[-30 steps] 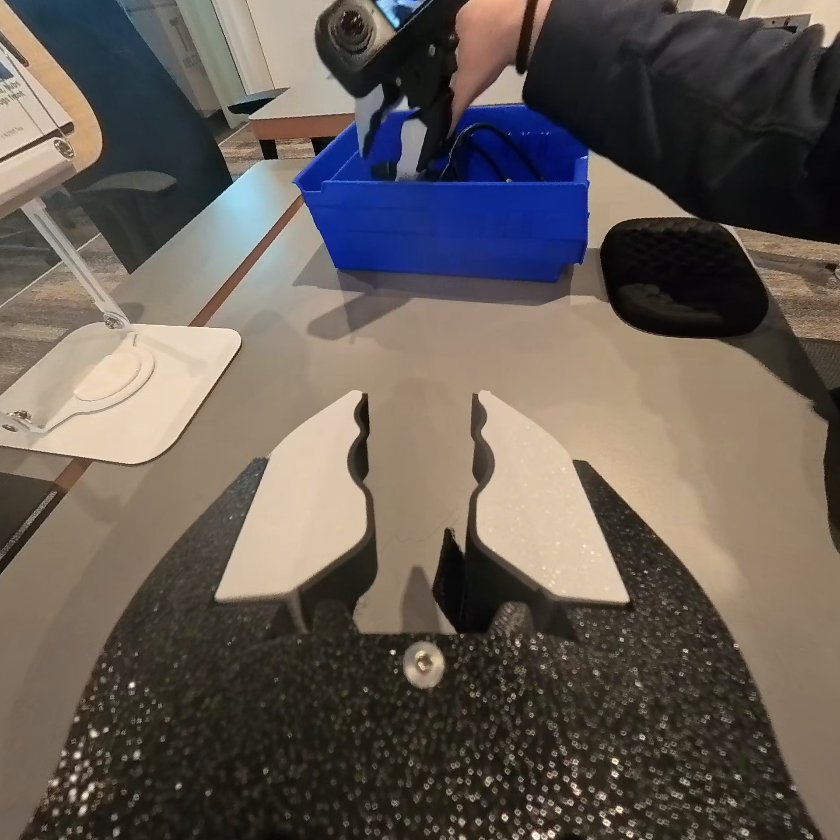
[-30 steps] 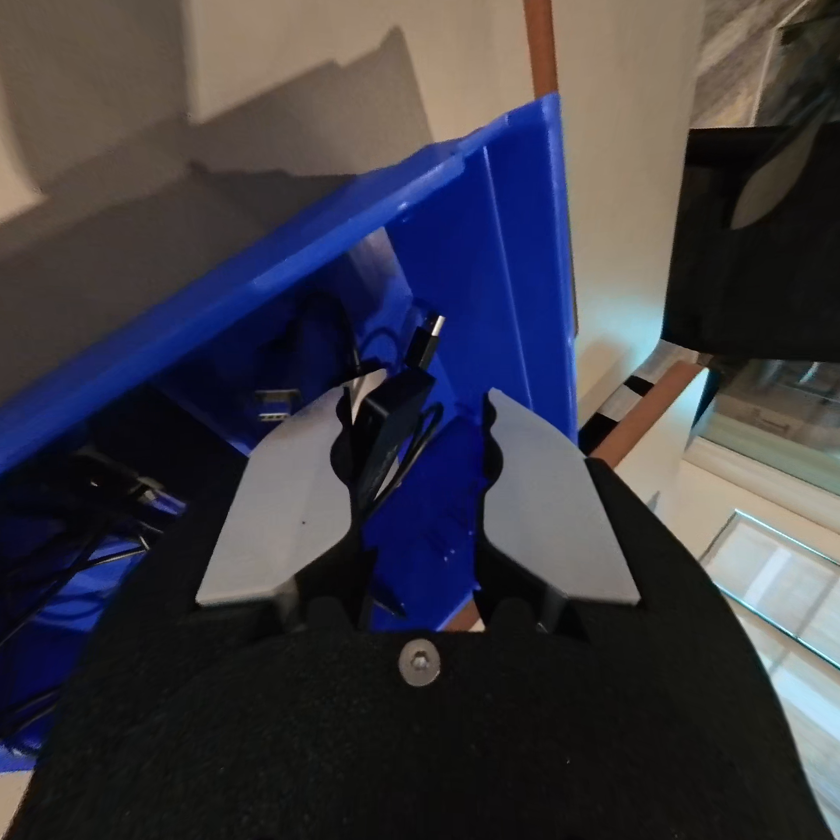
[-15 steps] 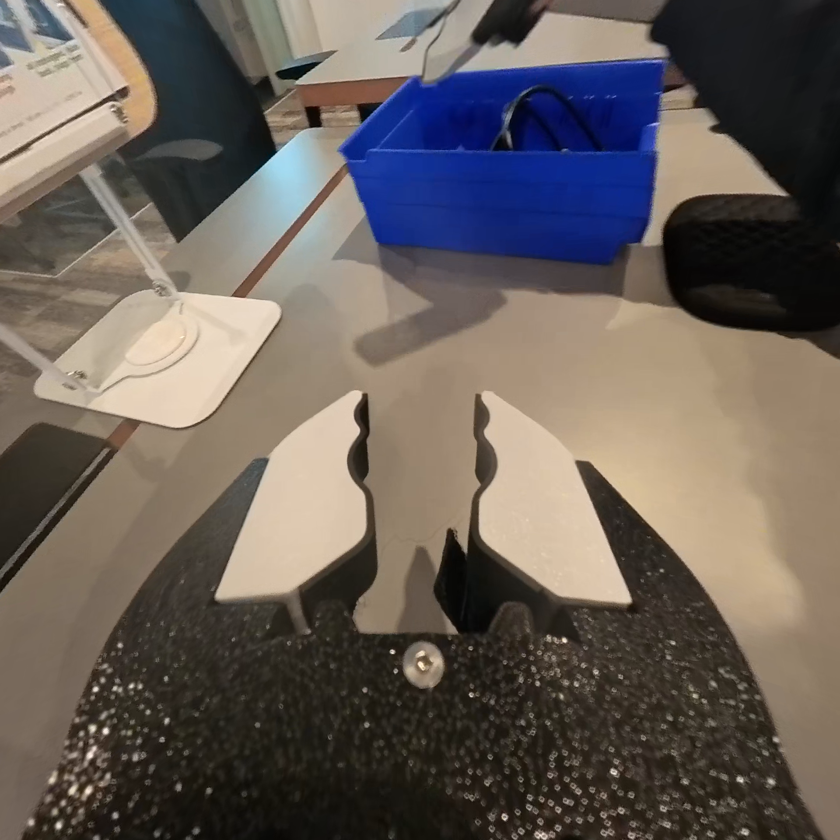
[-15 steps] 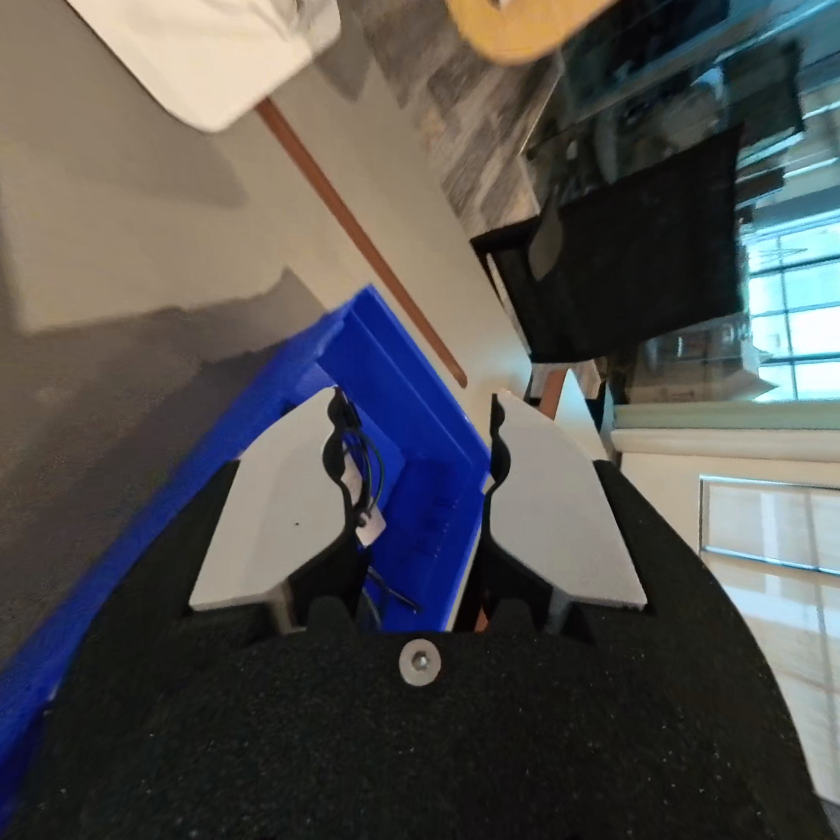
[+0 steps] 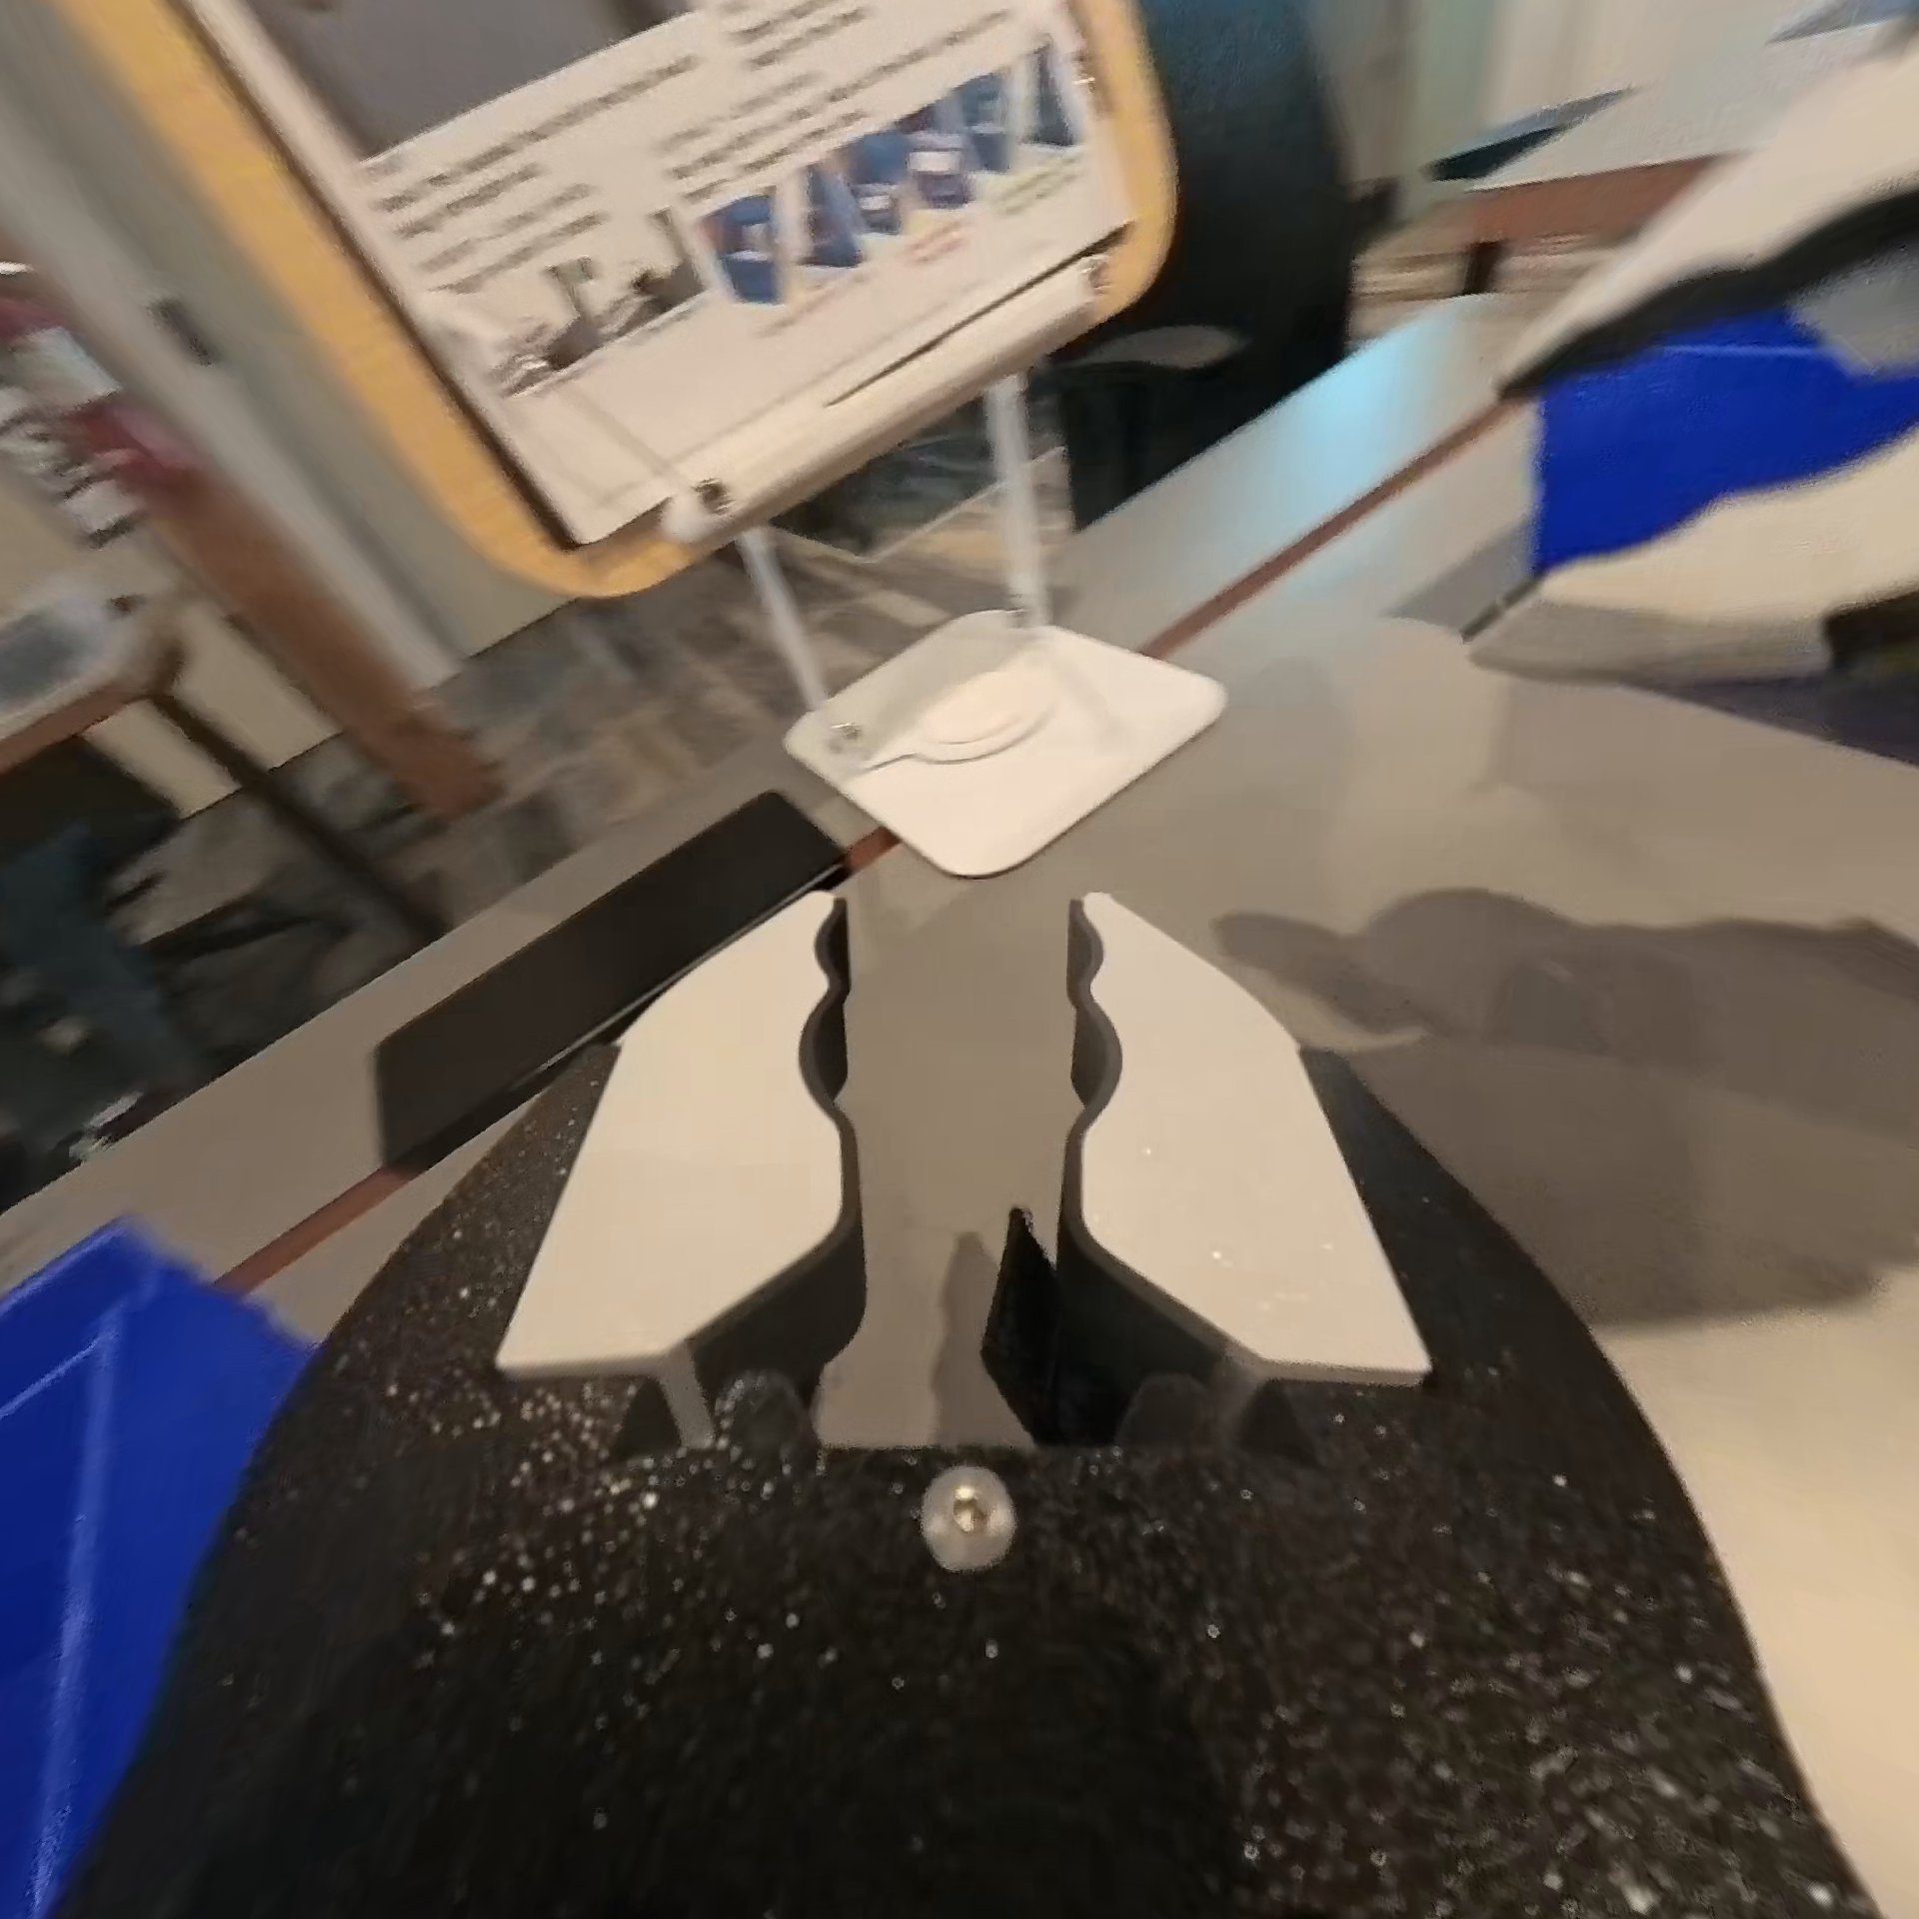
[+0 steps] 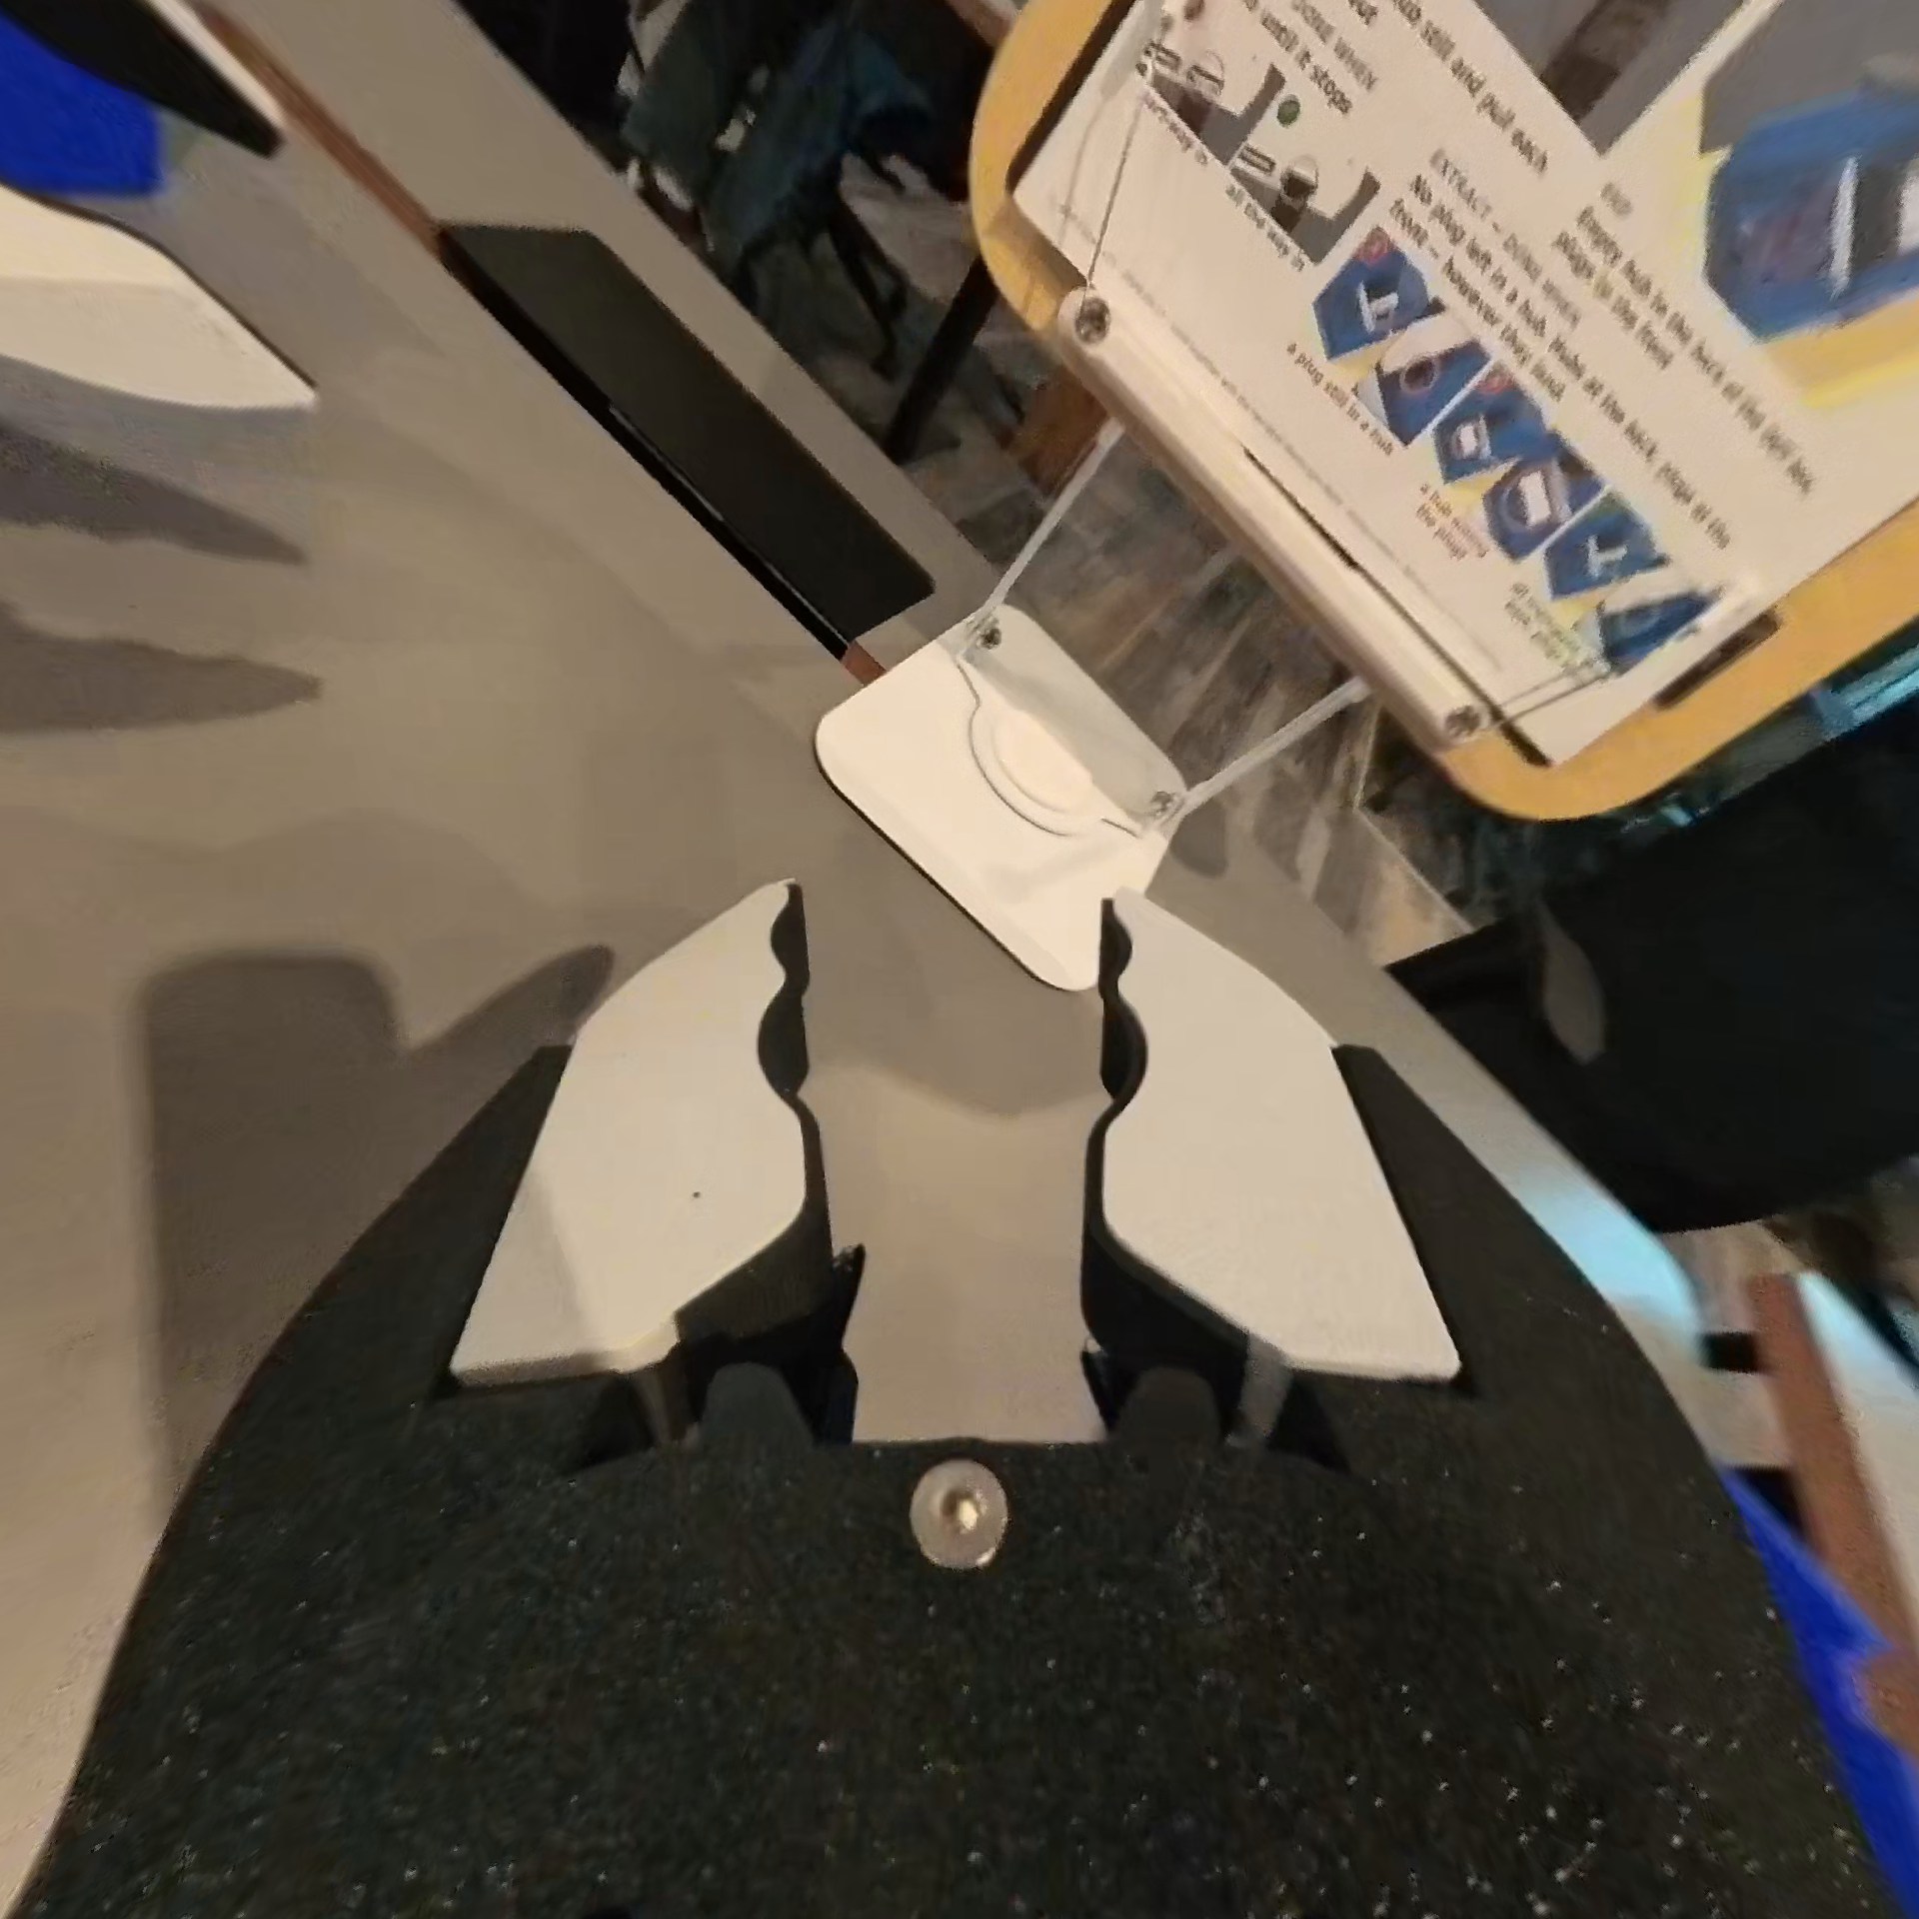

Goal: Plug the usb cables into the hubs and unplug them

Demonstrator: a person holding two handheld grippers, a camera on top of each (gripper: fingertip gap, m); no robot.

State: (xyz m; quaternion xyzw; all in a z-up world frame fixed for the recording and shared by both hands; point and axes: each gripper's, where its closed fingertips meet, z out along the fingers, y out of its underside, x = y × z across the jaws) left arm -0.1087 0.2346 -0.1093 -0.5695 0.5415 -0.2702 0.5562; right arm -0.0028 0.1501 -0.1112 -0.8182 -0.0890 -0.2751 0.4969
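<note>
No USB cable or hub shows in either view. My left gripper (image 5: 957,914) is open and empty, low over the grey table (image 5: 1454,831). My right gripper (image 6: 950,901) is open and empty, also over the grey table (image 6: 415,831). A blue bin (image 5: 1713,447) sits blurred at the upper right of the left wrist view, its inside hidden. A blurred grey and black shape (image 5: 1713,208) crosses in front of it. Another blue bin edge (image 5: 93,1506) shows at the lower left. In the right wrist view, blue edges show at the top left (image 6: 73,135) and lower right (image 6: 1848,1682).
A sign board (image 5: 675,260) on thin legs stands on a white base plate (image 5: 997,758) at the table's edge; both also show in the right wrist view, the board (image 6: 1454,363) and the plate (image 6: 997,800). A black strip (image 5: 602,987) lies along that edge. A dark chair (image 6: 1713,1038) stands beyond. My right tips are roughly 25 centimetres from the plate (image 6: 997,800). Look for it in the left wrist view (image 5: 1016,745) too.
Both views have swung towards the sign stand. The right gripper has come out of the blue bin, and the black hub and cable seen between its fingers no longer show.
</note>
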